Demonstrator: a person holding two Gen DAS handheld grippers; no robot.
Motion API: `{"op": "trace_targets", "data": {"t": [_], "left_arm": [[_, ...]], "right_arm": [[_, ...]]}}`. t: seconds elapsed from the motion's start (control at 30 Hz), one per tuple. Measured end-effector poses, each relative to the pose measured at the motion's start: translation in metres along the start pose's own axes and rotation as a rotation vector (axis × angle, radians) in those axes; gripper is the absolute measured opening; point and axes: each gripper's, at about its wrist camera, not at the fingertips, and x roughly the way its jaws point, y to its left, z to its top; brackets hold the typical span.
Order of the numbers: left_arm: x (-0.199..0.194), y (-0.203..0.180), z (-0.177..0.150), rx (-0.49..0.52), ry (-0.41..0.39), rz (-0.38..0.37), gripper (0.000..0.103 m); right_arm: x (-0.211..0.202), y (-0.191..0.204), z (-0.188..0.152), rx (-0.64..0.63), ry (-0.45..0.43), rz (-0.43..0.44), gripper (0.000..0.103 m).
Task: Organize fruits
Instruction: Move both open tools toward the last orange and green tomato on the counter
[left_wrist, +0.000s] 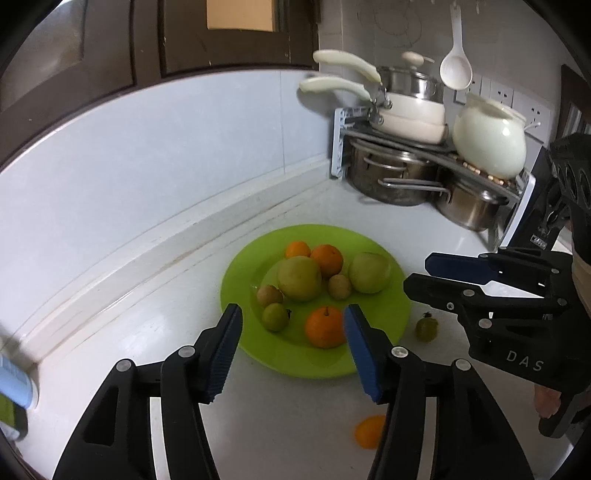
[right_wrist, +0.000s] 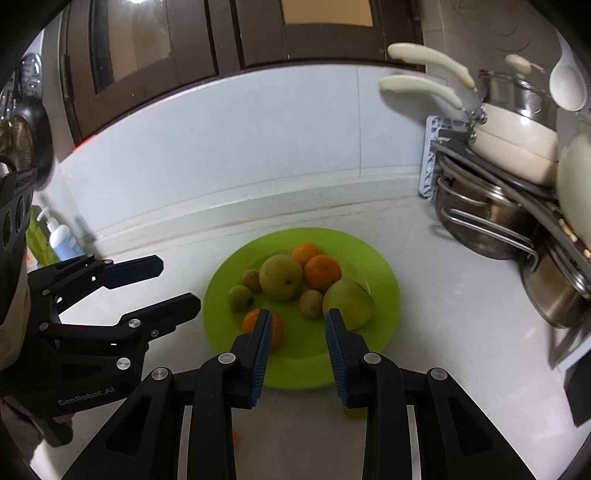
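Note:
A lime-green plate (left_wrist: 384, 325) (right_wrist: 384, 295) sits on the white counter and holds several fruits: oranges (left_wrist: 325, 326), larger green-yellow fruits (left_wrist: 300, 277) (right_wrist: 349, 302) and small brownish ones (left_wrist: 340, 286). A small green fruit (left_wrist: 426, 328) lies on the counter just right of the plate. An orange (left_wrist: 369, 430) lies on the counter nearer, partly behind my left finger. My left gripper (left_wrist: 293, 347) is open and empty over the plate's near rim. My right gripper (right_wrist: 299, 350) is open and empty above the plate's near edge; it also shows in the left wrist view (left_wrist: 421, 273).
A metal rack (left_wrist: 436, 147) with pots, a white pan and a white jar (left_wrist: 489, 136) stands at the back right corner. A pump bottle (right_wrist: 61, 238) stands at the left by the wall. A raised backsplash ledge (left_wrist: 155, 251) runs behind the plate.

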Motion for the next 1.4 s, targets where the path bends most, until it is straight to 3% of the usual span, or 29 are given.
{"op": "trace_targets", "data": {"t": [0.33,0.53,0.93,1.4], "left_arm": [[-0.043,-0.01,-0.008,-0.058,-0.04,0.026,0.085],[-0.061,-0.022,-0.018,-0.072,-0.049,0.049,0.092],[-0.068,-0.044,-0.05,-0.138,0.004,0.073,0.094],[-0.03,-0.062,-0.078,-0.169,0.129,0.081,0.09]], "right_arm": [[-0.043,0.003,-0.011,0.006,-0.067,-0.029,0.049],[-0.06,0.001,-0.023,0.004,-0.086,-0.053,0.055],[-0.065,-0.009,-0.044,-0.035,-0.044,-0.03,0.055],[-0.031,-0.022,-0.066,-0.084,0.064,0.021,0.055]]}}
